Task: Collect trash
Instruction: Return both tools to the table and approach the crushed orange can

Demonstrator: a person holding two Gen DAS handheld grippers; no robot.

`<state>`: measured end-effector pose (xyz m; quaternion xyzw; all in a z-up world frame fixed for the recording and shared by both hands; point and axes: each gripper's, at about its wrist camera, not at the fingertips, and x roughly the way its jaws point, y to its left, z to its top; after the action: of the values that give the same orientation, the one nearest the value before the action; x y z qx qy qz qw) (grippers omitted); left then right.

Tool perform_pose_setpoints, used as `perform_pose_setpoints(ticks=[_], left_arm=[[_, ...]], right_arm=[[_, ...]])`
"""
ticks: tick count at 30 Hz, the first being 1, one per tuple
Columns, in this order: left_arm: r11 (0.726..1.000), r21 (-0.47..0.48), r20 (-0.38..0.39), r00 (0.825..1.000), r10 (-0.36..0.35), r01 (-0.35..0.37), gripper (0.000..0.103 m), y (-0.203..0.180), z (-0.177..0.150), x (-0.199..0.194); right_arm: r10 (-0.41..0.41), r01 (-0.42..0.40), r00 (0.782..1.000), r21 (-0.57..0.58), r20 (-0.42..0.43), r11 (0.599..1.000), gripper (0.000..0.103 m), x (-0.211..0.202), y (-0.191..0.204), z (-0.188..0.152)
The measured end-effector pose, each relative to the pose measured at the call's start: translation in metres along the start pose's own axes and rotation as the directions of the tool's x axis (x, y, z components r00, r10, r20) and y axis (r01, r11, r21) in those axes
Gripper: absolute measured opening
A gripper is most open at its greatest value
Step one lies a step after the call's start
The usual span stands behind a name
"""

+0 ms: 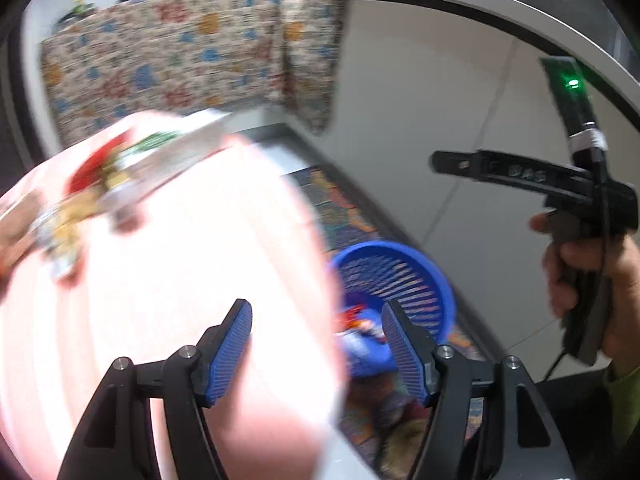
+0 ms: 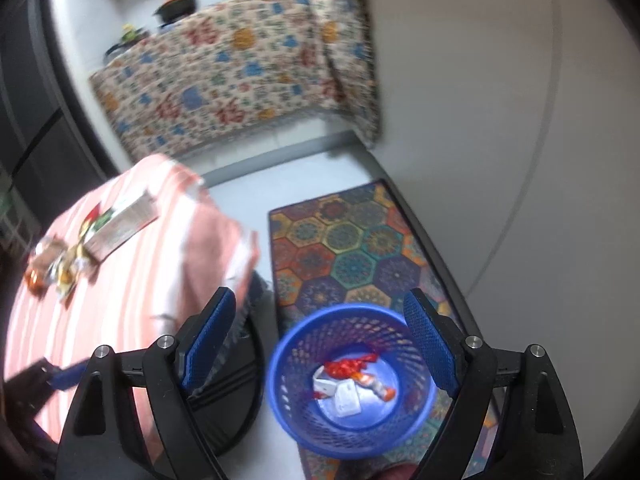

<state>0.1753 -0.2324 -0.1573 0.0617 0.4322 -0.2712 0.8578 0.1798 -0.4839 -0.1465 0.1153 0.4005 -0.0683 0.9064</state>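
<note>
Both the left hand-held gripper (image 1: 316, 354) and the right hand-held gripper (image 2: 320, 346) are spread and empty. Wrappers (image 2: 68, 256) lie on the pink counter (image 2: 132, 280), left of the blue basket (image 2: 416, 420); approach low, pinch one piece squarely

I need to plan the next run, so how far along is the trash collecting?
Partly done. The blue basket on the floor already holds several wrappers, including a red wrapper. Nothing is in hand: the left gripper and right gripper both stand open and empty. Still left on the pink striped cloth are a long white packet and a cluster of crumpled wrappers.
</note>
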Motion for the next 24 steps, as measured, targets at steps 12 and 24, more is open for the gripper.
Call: perform_pose_setpoints(ticks=[12,24], left_arm=[[0.925,-0.200,-0.060,0.946,0.318,-0.324,0.069,0.143,-0.065,-0.052],[0.872,-0.306,-0.075,0.923,0.378,-0.382,0.079,0.218,-0.081,-0.071]], right_arm=[[0.262,-0.293,0.956,-0.391,-0.131,0.872,0.087,0.023,0.189,-0.049],[0.275,-0.342,0.939,-0.507,-0.205,0.791,0.087,0.050,0.263,-0.074]])
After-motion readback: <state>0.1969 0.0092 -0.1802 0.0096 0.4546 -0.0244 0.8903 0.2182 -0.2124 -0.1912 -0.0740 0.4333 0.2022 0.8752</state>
